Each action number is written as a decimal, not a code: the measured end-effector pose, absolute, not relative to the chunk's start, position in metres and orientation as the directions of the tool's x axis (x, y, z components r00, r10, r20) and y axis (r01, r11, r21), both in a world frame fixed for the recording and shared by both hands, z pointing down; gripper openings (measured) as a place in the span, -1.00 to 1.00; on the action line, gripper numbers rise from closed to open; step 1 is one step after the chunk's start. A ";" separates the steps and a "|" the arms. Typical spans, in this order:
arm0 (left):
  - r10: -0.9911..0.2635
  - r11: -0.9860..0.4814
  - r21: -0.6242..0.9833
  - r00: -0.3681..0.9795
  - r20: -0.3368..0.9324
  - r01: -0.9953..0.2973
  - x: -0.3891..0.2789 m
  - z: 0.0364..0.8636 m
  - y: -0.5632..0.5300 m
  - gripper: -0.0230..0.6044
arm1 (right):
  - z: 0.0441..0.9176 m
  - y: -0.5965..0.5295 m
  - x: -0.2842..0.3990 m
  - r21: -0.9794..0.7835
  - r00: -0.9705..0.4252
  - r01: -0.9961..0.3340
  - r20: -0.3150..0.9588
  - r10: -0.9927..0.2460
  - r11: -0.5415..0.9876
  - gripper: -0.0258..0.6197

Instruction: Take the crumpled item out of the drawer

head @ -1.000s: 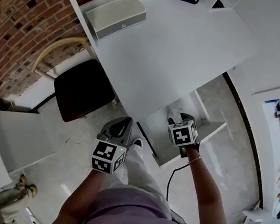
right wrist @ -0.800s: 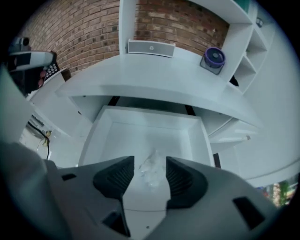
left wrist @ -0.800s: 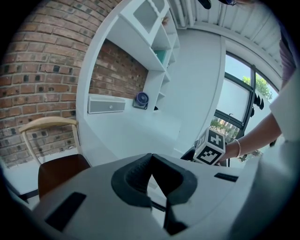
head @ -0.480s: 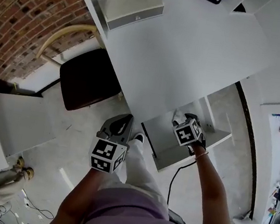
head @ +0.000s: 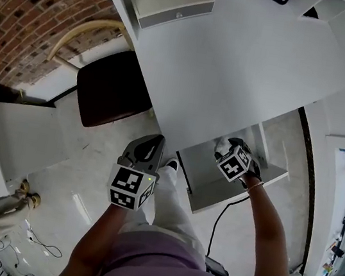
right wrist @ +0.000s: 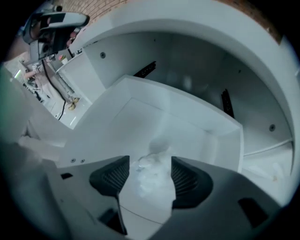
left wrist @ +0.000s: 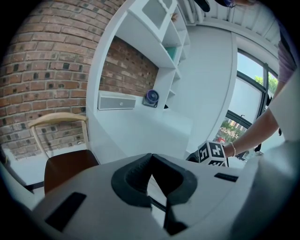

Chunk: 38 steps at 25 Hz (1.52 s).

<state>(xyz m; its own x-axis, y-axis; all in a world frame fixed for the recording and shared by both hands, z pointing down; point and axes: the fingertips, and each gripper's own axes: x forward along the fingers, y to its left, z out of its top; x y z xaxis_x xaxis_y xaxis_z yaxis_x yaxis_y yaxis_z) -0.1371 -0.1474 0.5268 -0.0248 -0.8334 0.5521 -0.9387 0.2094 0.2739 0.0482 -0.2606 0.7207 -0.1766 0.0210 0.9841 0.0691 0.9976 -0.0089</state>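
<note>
Right tongs [right wrist: 150,165] now lower inside open white drawer [right wrist: 201,123], jaws just opening, now apart. White crumpled plastic wad [right wrist: 151,182] on drawer floor, straight below, between pads, ungripped. Left tongs [left wrist: 151,158] together, empty, farther off.

Open white drawer [right wrist: 197,117] directly under right gripper [right wrist: 149,164], whose jaws have just been opening. Crumpled item [right wrist: 150,183] lies on drawer floor between them. Desk [head: 236,66] beyond gripper carries pale box [head: 171,1].

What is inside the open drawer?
A crumpled white item lies on the floor of the drawer, between the jaws of the right gripper, which have just been opening. The gripper's body covers the drawer's near part.
</note>
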 end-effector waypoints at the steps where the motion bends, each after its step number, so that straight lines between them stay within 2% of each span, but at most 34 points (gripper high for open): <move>1: -0.832 0.213 0.273 -0.028 0.554 -0.938 -0.138 0.527 -0.148 -0.93 | 0.724 -0.260 0.050 -0.015 -0.167 0.089 0.986 0.030 0.996 -0.04; 13: -0.825 0.248 0.270 -0.057 0.563 -0.930 -0.138 0.531 -0.155 -0.93 | 0.752 -0.255 0.066 -0.055 -0.083 0.284 0.993 0.082 0.957 0.08; 20: -0.820 0.261 0.270 -0.065 0.569 -0.927 -0.136 0.535 -0.154 -0.93 | 0.768 -0.254 0.071 -0.033 -0.047 0.322 0.998 0.051 0.946 0.10; 31: -0.817 0.246 0.261 -0.056 0.573 -0.933 -0.128 0.535 -0.157 -0.93 | 0.781 -0.258 0.074 0.014 -0.010 0.330 1.000 -0.011 0.944 0.00; 38: -0.822 0.212 0.263 -0.026 0.569 -0.941 -0.115 0.532 -0.161 -0.93 | 0.780 -0.249 0.078 0.008 0.004 0.318 1.000 -0.010 0.948 -0.17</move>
